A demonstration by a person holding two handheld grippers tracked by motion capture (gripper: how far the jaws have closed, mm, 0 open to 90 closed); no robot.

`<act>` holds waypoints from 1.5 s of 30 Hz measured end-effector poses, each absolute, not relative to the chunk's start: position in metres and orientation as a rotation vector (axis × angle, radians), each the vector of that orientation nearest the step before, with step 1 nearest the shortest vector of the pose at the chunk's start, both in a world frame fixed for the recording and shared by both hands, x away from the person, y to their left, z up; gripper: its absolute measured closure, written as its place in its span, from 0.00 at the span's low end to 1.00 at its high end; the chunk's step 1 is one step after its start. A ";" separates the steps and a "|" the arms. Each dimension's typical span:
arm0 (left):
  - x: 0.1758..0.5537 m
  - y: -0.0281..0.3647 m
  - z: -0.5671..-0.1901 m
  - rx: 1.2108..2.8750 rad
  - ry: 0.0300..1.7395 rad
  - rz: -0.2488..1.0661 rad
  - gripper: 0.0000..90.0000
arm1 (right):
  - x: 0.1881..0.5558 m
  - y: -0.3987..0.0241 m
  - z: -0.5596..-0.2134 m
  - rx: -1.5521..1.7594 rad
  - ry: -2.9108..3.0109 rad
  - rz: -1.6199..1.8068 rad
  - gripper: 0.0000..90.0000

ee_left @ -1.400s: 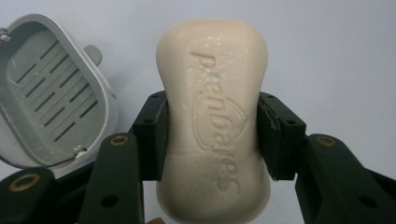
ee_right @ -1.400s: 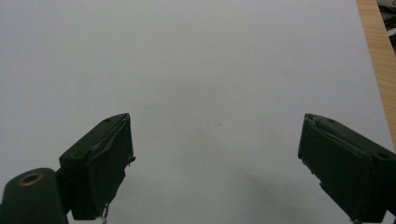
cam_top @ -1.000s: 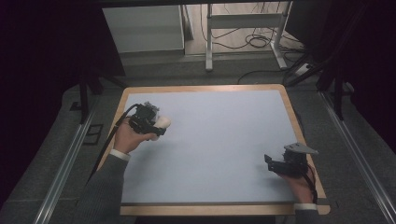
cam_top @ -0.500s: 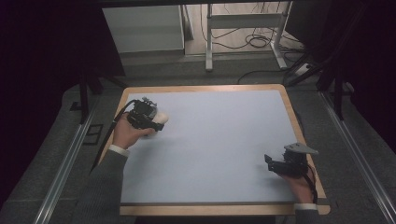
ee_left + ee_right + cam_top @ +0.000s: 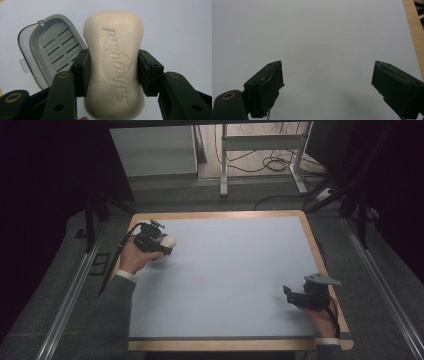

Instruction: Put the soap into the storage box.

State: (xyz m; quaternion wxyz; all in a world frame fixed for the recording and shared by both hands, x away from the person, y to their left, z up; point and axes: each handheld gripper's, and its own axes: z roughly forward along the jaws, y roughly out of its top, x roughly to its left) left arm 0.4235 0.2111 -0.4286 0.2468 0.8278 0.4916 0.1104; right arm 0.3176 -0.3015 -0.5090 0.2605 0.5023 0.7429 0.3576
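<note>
Soap bar [image 5: 114,66], cream and embossed, sits clamped across its narrow waist between the left tongs [image 5: 113,72], its long axis running straight out along the jaws. Just beyond and to the left in the left gripper view lies the open grey soap dish [image 5: 50,53] on the blue desk [image 5: 235,270], near its far left corner. The right tongs [image 5: 295,296] rest wide open and empty, well apart near the desk's right edge.

Dim room, grey floor [image 5: 60,285], metal stand [image 5: 260,150] behind.
</note>
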 end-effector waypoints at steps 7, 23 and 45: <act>0.433 0.213 -0.432 2.257 1.376 0.299 0.55 | 0.318 -0.301 -0.509 1.360 2.012 0.965 0.11; 0.447 0.221 -0.438 2.229 1.438 0.306 0.55 | 0.318 -0.302 -0.509 1.358 2.012 0.965 0.11; 0.470 0.231 -0.453 2.186 1.578 0.309 0.55 | 0.318 -0.303 -0.511 1.365 2.010 0.956 0.11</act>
